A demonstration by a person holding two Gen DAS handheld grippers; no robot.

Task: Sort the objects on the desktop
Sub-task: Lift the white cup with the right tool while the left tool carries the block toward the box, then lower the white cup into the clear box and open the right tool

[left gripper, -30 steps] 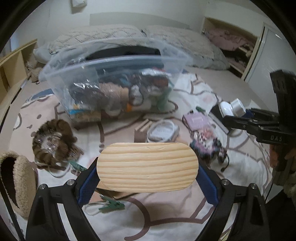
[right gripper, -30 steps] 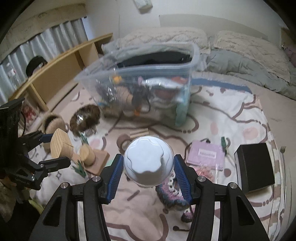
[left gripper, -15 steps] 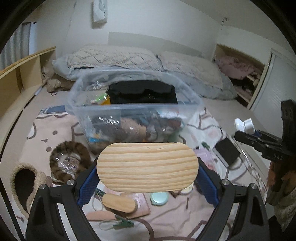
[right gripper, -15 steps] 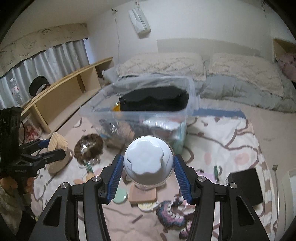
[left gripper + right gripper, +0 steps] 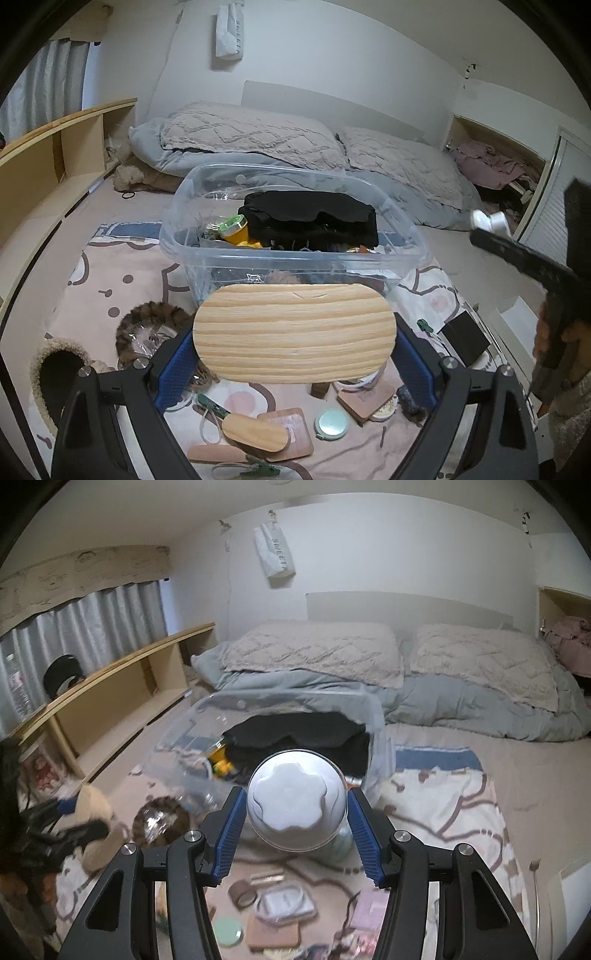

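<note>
My left gripper (image 5: 294,345) is shut on a pale wooden oval block (image 5: 294,332), held across its blue pads, in front of the clear plastic bin (image 5: 295,254). The bin holds a black cloth (image 5: 310,218) and a yellow item (image 5: 236,230). In the right wrist view my right gripper (image 5: 297,825) is shut on a clear jar with a white flower-shaped lid (image 5: 296,799), held above the bedding just short of the bin (image 5: 376,738). The right gripper with the jar (image 5: 489,221) also shows at the right edge of the left wrist view.
On the patterned blanket lie small wooden pieces (image 5: 255,437), a mint round lid (image 5: 331,424), a black box (image 5: 464,341), a furry brown ring (image 5: 147,325), a tape roll (image 5: 242,893) and a green clip (image 5: 258,469). Pillows (image 5: 251,136) and a wooden shelf (image 5: 55,158) lie beyond.
Both grippers have risen and tipped up with their objects still held. The bin's open top now shows in both views, and the clutter on the blanket has slid lower in the frames.
</note>
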